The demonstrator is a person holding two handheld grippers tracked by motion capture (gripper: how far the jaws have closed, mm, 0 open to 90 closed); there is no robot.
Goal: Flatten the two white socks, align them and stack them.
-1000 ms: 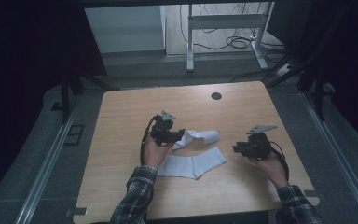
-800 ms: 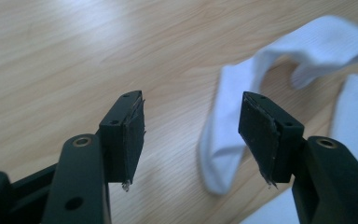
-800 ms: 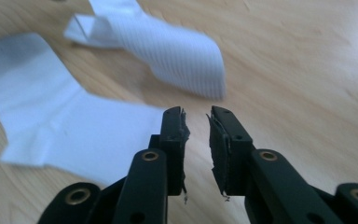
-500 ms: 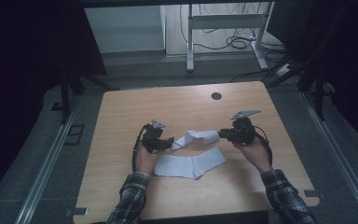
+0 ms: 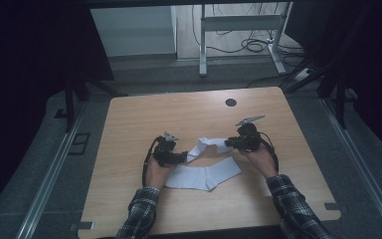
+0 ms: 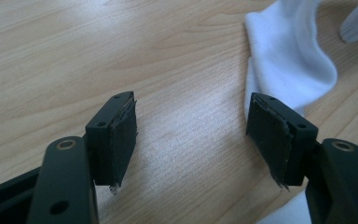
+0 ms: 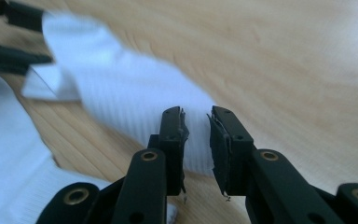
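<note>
I have two white socks on the wooden table (image 5: 129, 124), and the work in hand looks like pairing or folding them. One sock (image 5: 204, 175) lies flat and spread out near my edge of the table, between my two forearms; that one seems placed. The other sock (image 5: 206, 147) is rumpled and partly raised just behind it, between the two grippers, so it is not yet laid out.

My left gripper (image 5: 183, 158) sits at the crumpled sock's left end. In the left gripper view its jaws stand wide apart over bare wood, released, with the sock's white fabric (image 6: 284, 65) just beyond the right jaw and nothing between the pads. My right gripper (image 5: 230, 143) is at the sock's other end. In the right gripper view the jaws are drawn close with a narrow gap, and the ribbed edge of the sock (image 7: 135, 100) lies right at that gap; the picture is blurred, so I cannot tell whether the pads are pinching the cloth.

By my judgement the job is about midway: one sock is down, the second needs a firm hold at both ends, straightening, and laying onto or beside the flat one.
</note>
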